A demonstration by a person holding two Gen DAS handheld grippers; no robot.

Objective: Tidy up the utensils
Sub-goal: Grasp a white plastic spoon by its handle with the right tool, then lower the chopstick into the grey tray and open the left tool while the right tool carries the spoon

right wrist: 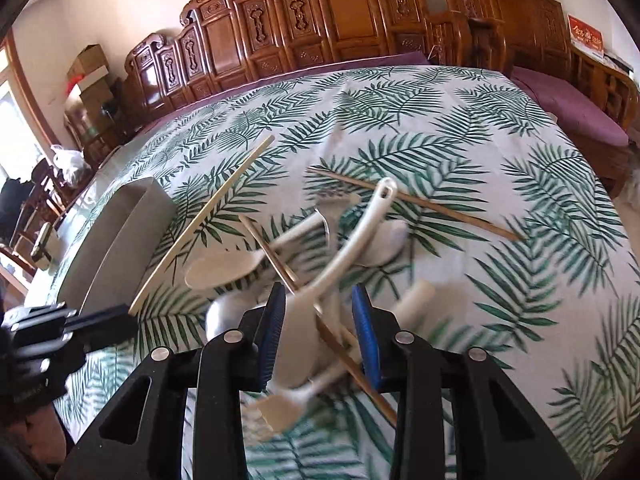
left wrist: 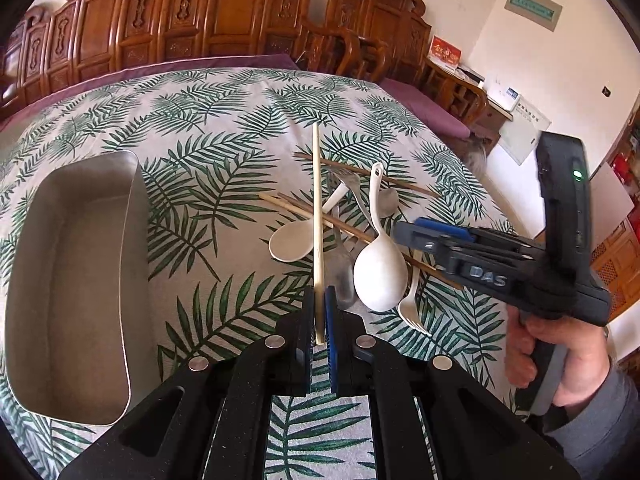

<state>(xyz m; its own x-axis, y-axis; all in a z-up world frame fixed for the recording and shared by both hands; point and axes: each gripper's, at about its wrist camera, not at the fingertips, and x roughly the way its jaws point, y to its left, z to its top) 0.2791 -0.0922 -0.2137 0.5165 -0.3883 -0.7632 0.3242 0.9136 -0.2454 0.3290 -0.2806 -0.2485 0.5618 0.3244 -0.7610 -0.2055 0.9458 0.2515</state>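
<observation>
My left gripper (left wrist: 319,312) is shut on a pale chopstick (left wrist: 317,216) and holds it pointing away from me above the utensil pile. The same chopstick shows slanted in the right wrist view (right wrist: 208,216). My right gripper (right wrist: 318,320) is shut on the bowl of a white ladle-shaped spoon (right wrist: 352,240), whose handle rises forward; the spoon also shows in the left wrist view (left wrist: 380,264). Under them lie a flat white spoon (left wrist: 290,240), brown chopsticks (left wrist: 360,172), a metal fork (left wrist: 348,184) and a white plastic fork (left wrist: 412,304). A metal tin (left wrist: 80,280) stands at the left.
A leaf-print cloth (left wrist: 200,120) covers the table. Carved wooden chairs (left wrist: 160,20) and a purple cushion (right wrist: 568,100) line the far edge. The tin's outer wall shows in the right wrist view (right wrist: 116,248). Cardboard boxes (right wrist: 88,68) stand at the far left.
</observation>
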